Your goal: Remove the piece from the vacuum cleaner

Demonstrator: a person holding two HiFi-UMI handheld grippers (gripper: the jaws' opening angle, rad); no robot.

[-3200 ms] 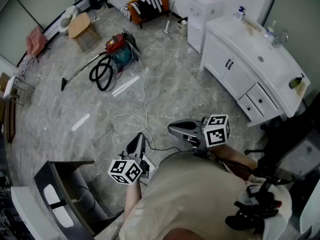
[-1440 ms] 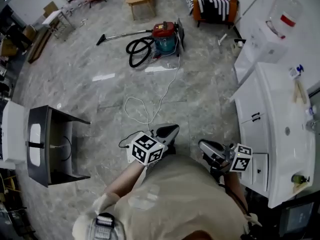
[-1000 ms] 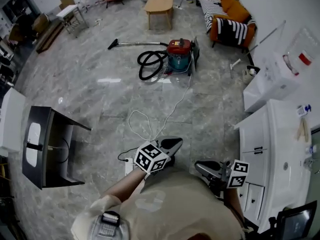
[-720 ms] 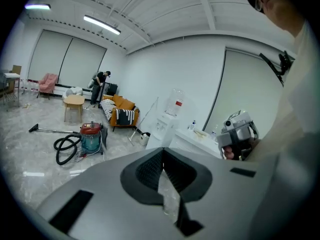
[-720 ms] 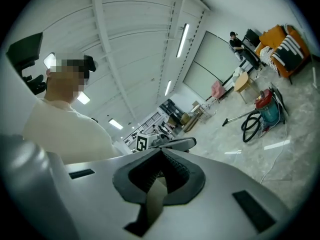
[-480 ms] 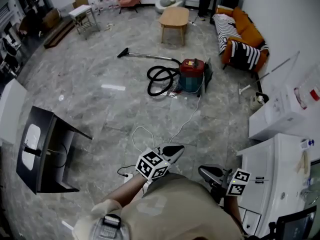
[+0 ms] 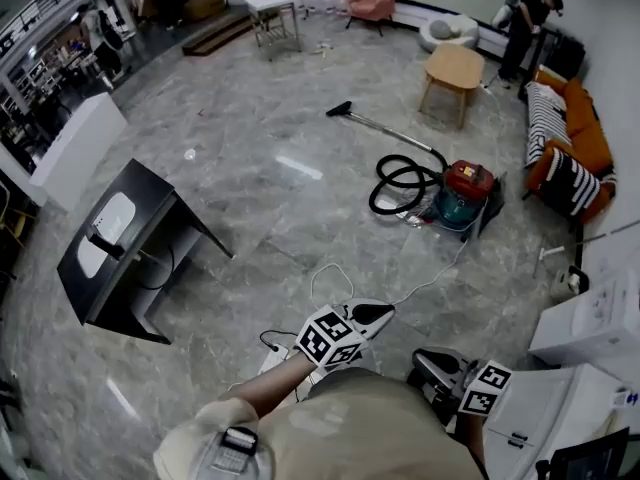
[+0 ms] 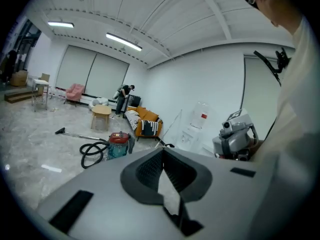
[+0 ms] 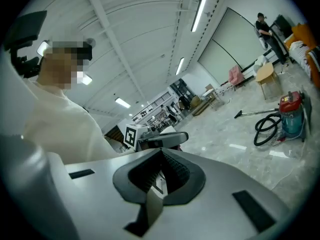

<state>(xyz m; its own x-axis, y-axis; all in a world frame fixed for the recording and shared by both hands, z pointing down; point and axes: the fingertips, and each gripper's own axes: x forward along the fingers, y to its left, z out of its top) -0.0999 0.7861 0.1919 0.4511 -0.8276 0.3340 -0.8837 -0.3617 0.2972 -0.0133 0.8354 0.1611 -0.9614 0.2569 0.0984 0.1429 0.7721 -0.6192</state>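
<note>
Left gripper (image 7: 372, 314) and right gripper (image 7: 430, 360): jaws closed, nothing between them, held near the person's chest. Vacuum (image 7: 466, 192) on the floor at 1 o'clock, well apart; hose (image 7: 400, 180) coiled beside it.

Bright, even indoor light from ceiling strip lights (image 8: 123, 42). White glare streaks on glossy floor (image 7: 250, 173). Shadows soft. Heavy fisheye bending at edges; gripper views' corners black.

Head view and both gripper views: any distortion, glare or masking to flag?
Head view: fisheye bends the room, with light glare patches on the polished floor. Left gripper view: dark round vignette, bright ceiling lights. Right gripper view: same vignette, a mosaic patch masks part of the person, and the vacuum cleaner is sharp.
</note>
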